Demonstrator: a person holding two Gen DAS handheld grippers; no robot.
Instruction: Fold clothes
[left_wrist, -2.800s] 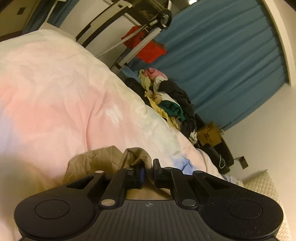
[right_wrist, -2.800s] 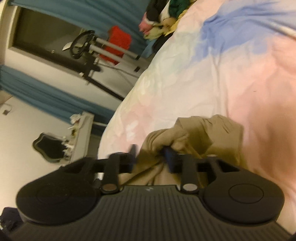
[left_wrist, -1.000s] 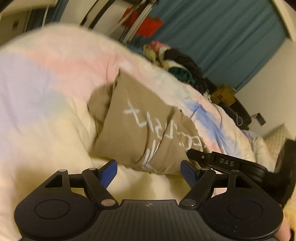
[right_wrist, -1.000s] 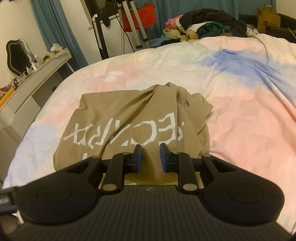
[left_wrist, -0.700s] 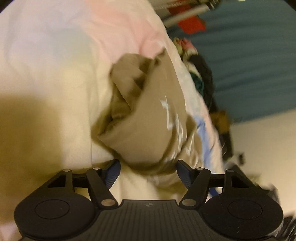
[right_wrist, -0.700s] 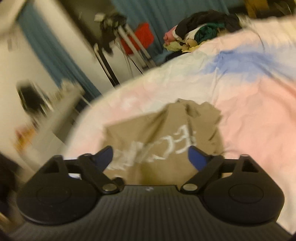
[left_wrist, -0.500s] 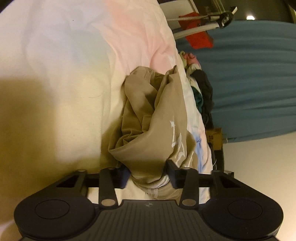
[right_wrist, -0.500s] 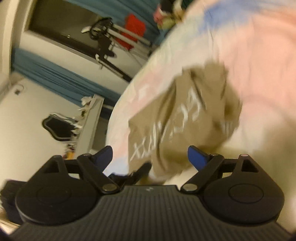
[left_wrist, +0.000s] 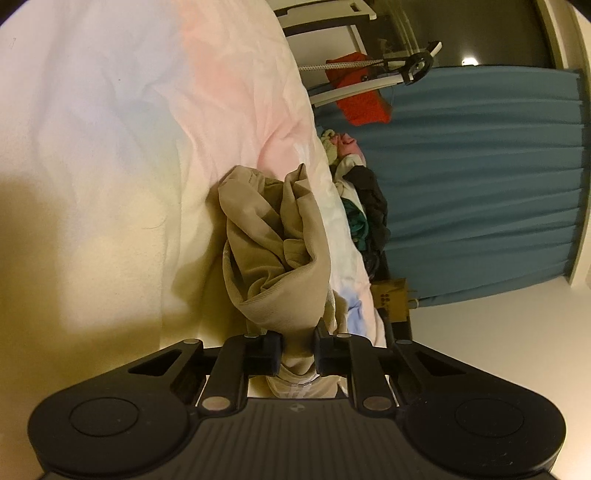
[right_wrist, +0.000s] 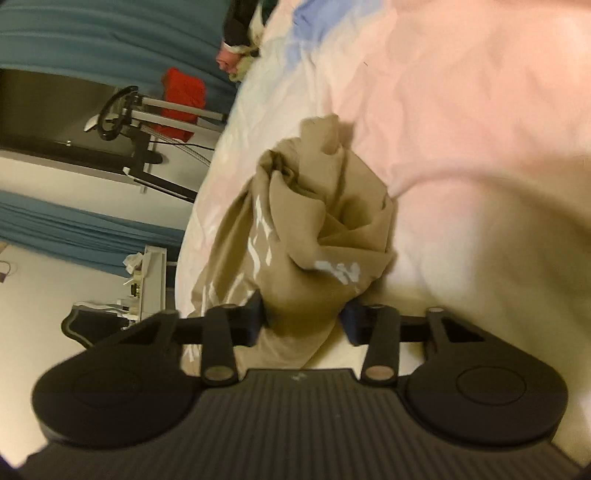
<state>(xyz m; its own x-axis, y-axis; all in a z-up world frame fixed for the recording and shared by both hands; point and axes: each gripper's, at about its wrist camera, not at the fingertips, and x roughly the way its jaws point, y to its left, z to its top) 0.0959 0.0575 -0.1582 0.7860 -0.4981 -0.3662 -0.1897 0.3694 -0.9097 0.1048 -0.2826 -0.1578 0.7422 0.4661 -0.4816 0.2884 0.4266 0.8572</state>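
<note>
You have bare bedspread (left_wrist: 110, 166) across the whole left of the left wrist frame, and open pink bedding to the upper right of the right wrist frame. The bunched tan shirt (left_wrist: 273, 258) fills the middle ahead, while a heap of clothes (left_wrist: 362, 206) and a metal stand (right_wrist: 147, 122) crowd the bed's far edge.

We cannot read the white lettering on the tan shirt (right_wrist: 325, 229): folds swallow most of it and the right wrist view is smeared. Bunched cloth covers the inner pads of the left claw (left_wrist: 298, 350) and of the right claw (right_wrist: 301, 321). The clothes pile (left_wrist: 364, 206) beyond the bed (left_wrist: 110, 147) is too small to sort
</note>
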